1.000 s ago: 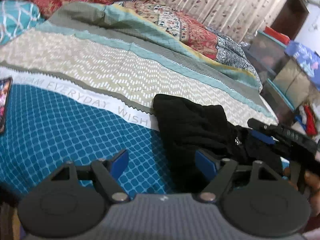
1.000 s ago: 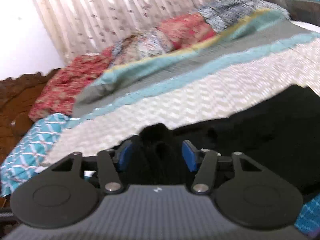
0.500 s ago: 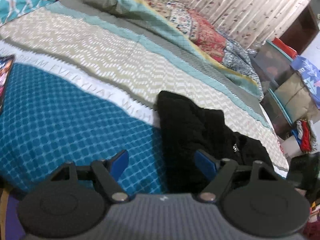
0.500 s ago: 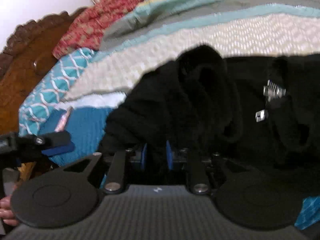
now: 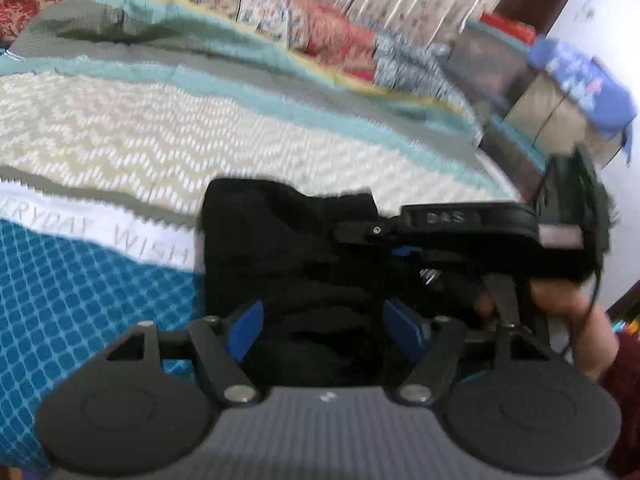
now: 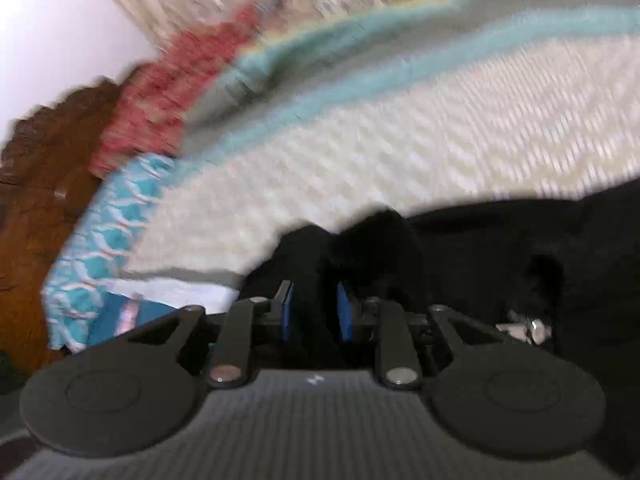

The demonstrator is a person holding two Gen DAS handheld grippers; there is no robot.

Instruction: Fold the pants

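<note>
One pair of black pants (image 5: 288, 240) is seen on the bed (image 5: 120, 140). The right tool (image 6: 316, 312) is clamped on them; the left tool (image 5: 322, 330), angled downward, has been closing, pads apart around the cloth.

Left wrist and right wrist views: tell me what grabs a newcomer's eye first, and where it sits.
The crumpled black pants stand out, heaped at the near edge of the patterned bedspread, where its teal squares meet the cream zigzag band. The right claw is clamped on a bunch of that black cloth, while the left claw hangs open over the heap, its blue pads apart. Behind lie red patterned pillows by the curtain.
</note>
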